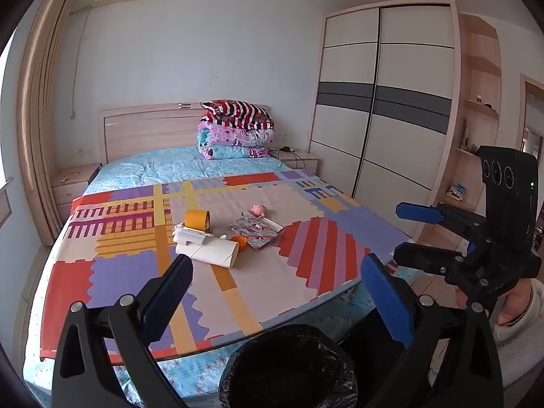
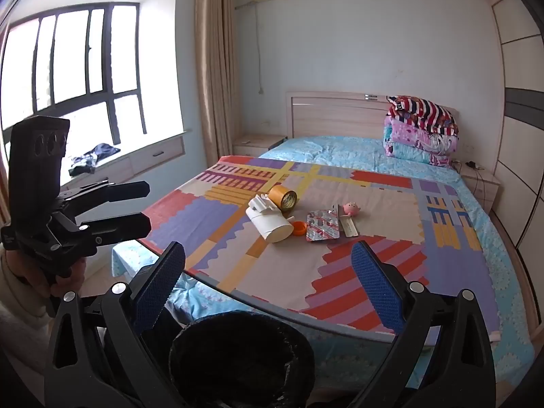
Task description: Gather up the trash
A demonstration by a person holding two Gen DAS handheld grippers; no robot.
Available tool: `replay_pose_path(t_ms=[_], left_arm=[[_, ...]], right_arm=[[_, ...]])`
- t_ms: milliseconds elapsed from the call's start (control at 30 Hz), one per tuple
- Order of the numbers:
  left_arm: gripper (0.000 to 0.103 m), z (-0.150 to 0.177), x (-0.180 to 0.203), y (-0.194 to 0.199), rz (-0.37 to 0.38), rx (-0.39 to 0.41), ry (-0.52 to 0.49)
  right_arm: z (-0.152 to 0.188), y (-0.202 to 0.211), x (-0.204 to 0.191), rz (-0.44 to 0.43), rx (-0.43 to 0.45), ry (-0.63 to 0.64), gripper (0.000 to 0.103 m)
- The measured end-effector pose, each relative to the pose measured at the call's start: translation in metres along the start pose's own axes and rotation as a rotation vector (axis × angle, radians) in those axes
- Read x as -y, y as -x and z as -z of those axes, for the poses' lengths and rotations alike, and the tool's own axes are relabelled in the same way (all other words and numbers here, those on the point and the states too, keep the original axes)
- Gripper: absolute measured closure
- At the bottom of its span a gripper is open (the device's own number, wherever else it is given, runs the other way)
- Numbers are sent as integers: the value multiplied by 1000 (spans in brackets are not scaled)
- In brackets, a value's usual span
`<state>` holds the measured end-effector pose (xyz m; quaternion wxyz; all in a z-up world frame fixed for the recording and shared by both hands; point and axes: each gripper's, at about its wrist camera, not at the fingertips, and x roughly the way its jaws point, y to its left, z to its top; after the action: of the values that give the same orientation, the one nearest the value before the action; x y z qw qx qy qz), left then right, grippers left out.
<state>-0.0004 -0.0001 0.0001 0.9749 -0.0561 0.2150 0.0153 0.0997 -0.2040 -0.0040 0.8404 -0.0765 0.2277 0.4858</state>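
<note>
A small heap of litter lies mid-mat on the bed: a yellow tape roll (image 1: 197, 220) (image 2: 284, 197), a white cardboard tube (image 1: 214, 251) (image 2: 272, 226), an orange cap (image 1: 239, 241) (image 2: 299, 228), a foil blister pack (image 1: 253, 231) (image 2: 321, 227) and a pink pig toy (image 1: 259, 209) (image 2: 352, 208). A black-lined bin (image 1: 289, 367) (image 2: 241, 357) stands at the bed's near edge, below both grippers. My left gripper (image 1: 277, 268) (image 2: 148, 207) and right gripper (image 2: 268, 255) (image 1: 403, 233) are open and empty, side by side, well short of the heap.
The colourful mat (image 1: 136, 272) (image 2: 374, 272) covers the near half of the blue-sheeted bed (image 1: 163, 163). Folded quilts (image 1: 234, 129) (image 2: 421, 129) are stacked by the headboard. A wardrobe (image 1: 384, 108) stands at right, a window bench (image 2: 119, 166) at left, and nightstands flank the bed.
</note>
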Motion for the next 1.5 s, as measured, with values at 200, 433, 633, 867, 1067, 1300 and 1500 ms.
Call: replay_pose_path(t_ms=[200,433,633,867,1067,1300,1500], left_arm=[[8,0,0,0,-2,-4,-2],[8,0,-9,-1,-9,-10,2],[8,1,-3,-1,-20,-12,0],[8,1,-1,0,-23,-8,-6],[8,0,0,-1,-24,-9,-5],[8,0,0,-1,-25,-9,-1],[8,0,0,-1,-24,-9,0]], right_arm=[[0,0,1,1,1,-1,4],[0,-1,1,-2,-1,-2,4],[0,2,0,-2,4,-1,4],[-1,7,0,-1,5,0,4],[1,0,0,-3,1,0,4],[1,0,-1,-2,1,0,4],[1,1,-1,-4,2,1,4]])
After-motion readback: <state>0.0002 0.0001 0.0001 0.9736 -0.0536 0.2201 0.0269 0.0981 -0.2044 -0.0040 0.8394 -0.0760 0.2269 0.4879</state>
